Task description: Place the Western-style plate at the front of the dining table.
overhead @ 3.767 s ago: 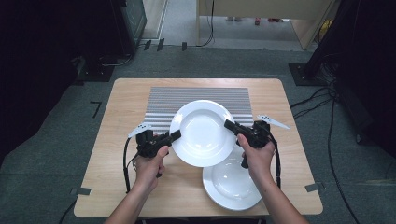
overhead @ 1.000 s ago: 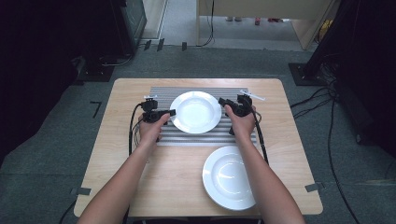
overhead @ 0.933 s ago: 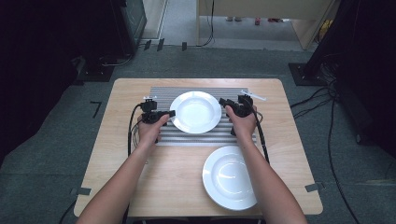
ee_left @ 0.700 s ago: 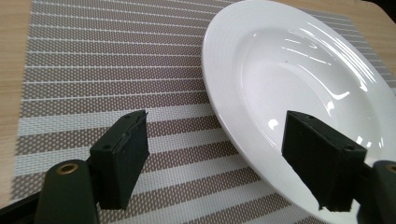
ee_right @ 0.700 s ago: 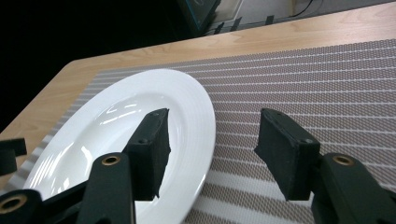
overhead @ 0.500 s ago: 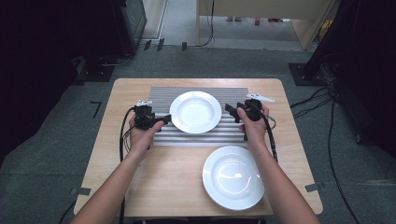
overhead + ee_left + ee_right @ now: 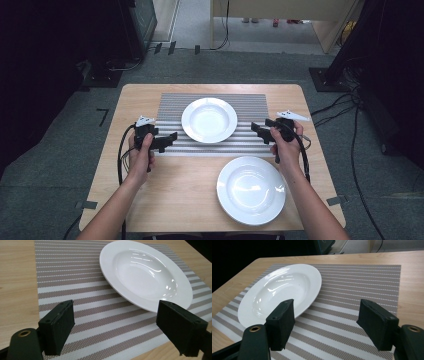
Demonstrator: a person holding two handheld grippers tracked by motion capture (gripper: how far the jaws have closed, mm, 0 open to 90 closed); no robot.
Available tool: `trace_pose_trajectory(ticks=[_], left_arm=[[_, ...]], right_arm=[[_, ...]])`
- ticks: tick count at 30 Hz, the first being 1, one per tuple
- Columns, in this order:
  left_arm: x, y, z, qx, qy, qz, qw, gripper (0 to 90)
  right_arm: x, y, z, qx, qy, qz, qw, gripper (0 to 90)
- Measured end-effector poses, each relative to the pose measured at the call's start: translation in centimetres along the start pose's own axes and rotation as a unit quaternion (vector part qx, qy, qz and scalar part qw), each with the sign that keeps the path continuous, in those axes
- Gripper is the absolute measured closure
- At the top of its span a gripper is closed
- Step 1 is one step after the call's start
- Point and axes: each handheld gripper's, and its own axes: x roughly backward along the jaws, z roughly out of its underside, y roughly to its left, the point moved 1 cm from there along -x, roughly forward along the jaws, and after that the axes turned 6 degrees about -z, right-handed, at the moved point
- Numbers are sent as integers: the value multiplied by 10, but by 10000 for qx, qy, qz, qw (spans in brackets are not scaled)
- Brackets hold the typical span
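Left tool (image 7: 170, 138) and right tool (image 7: 256, 129) both had jaws spread apart, gripping nothing. White plate (image 7: 209, 119) sat between them on the striped placemat (image 7: 250, 102), clear of both tools. Second white plate (image 7: 251, 189) lay on the bare table (image 7: 170, 195), just behind the right tool, beside the right hand (image 7: 284, 145).

Left gripper (image 7: 172, 137) in my left hand (image 7: 141, 155), jaws wide apart, nothing between them. Right gripper (image 7: 256, 129) in my right hand (image 7: 285, 144), same. Both forearms extended forward.
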Motion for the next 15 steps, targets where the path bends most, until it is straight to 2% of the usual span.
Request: trace_pose_trajectory(ticks=[5,10,15], left_arm=[[15,3,8,-16,-83,-16,10000,136],[25,2,22,-144,-39,17,9999,114],[35,7,36,-129,-13,-17,9999,111]], right_arm=[[17,-1,8,5,4,-11,10000,291],[35,-5,19,7,-44,10,10000,287],[52,-11,33,-44,-37,74,10000,286]])
